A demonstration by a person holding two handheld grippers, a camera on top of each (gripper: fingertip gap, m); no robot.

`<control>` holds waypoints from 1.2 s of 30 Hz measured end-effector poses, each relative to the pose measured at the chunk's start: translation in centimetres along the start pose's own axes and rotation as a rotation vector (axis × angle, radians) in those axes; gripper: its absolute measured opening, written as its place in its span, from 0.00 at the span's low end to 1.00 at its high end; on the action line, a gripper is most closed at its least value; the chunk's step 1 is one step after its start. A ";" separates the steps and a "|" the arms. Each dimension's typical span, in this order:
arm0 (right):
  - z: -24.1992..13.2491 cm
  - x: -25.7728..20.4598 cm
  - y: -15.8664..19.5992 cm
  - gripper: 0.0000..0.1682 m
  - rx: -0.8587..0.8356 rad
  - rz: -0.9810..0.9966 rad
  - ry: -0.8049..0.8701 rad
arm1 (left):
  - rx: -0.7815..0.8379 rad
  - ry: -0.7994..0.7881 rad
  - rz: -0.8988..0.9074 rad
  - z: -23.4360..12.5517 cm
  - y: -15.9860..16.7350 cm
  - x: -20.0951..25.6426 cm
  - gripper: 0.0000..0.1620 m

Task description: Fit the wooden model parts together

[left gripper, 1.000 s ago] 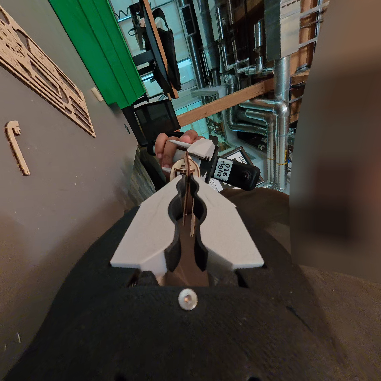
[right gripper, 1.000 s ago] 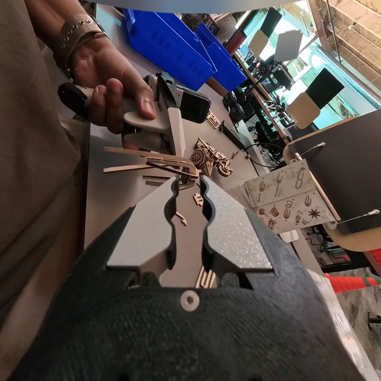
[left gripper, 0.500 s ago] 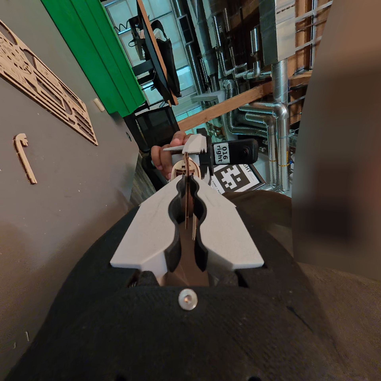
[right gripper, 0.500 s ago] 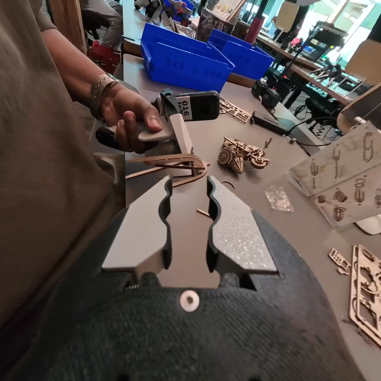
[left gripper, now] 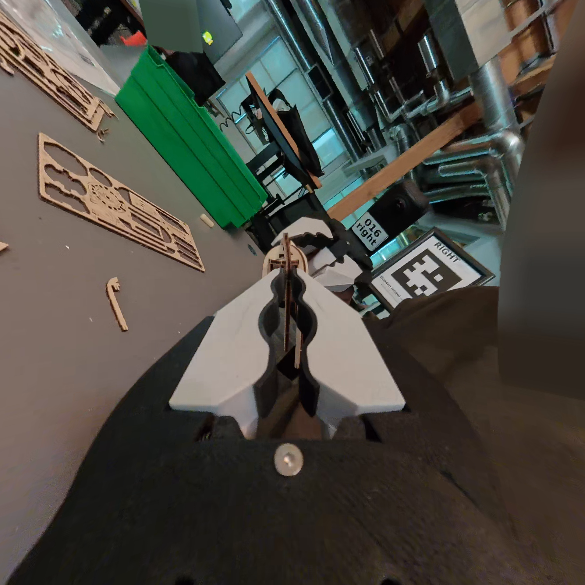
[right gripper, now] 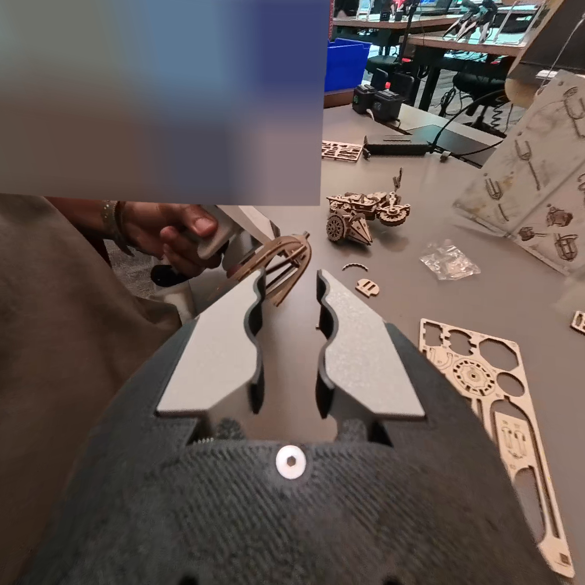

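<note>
My left gripper (left gripper: 286, 278) is shut on a curved-rib wooden sub-assembly (left gripper: 286, 257), held edge-on above the grey table (left gripper: 63, 348). In the right wrist view the same sub-assembly (right gripper: 285, 258) sticks out of the left gripper (right gripper: 245, 258), which a hand (right gripper: 177, 231) holds. My right gripper (right gripper: 289, 277) is open and empty, its left finger just in front of the sub-assembly's lower rib. It also shows in the left wrist view (left gripper: 311, 253), just behind the sub-assembly. A toothed arc (right gripper: 355, 267) and a small slotted disc (right gripper: 367, 287) lie on the table ahead.
A built wooden motorcycle (right gripper: 364, 215) stands farther back. A plastic bag (right gripper: 449, 262), a punched wooden sheet (right gripper: 474, 380) and an instruction sheet (right gripper: 538, 190) lie to the right. In the left wrist view a green bin (left gripper: 190, 136), part sheets (left gripper: 120, 205) and a hooked piece (left gripper: 115, 304) are on the table. Both grippers' tips are close together, under 4 cm apart.
My right gripper let go of the sub-assembly's tip, opened wide and drew back, swinging toward the table. My left gripper tilted but kept its hold.
</note>
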State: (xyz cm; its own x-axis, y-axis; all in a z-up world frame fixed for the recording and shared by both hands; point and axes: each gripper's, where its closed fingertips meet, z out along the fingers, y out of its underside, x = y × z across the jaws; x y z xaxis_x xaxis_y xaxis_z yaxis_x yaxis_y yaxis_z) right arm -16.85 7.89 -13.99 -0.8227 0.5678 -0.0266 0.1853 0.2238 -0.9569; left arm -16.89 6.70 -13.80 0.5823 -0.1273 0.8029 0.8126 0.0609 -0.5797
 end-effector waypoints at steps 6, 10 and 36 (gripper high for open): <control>0.0 0.5 0.6 0.17 -0.029 0.013 0.024 | -0.003 -0.009 0.020 0.0 0.1 0.0 0.01; -0.1 0.6 0.6 0.18 -0.026 0.021 0.022 | -0.004 -0.006 0.012 0.0 0.1 0.0 0.01; -0.4 -0.9 1.5 0.14 -0.176 -0.606 0.129 | -0.115 -0.077 0.082 0.4 1.8 -0.6 0.01</control>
State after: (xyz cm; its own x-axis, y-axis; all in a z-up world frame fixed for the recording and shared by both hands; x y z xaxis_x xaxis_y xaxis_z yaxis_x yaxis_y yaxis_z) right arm -15.66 8.02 -15.29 -0.7403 0.3879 0.5492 -0.1976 0.6553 -0.7291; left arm -15.78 7.33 -15.31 0.6505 -0.0500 0.7579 0.7565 -0.0460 -0.6523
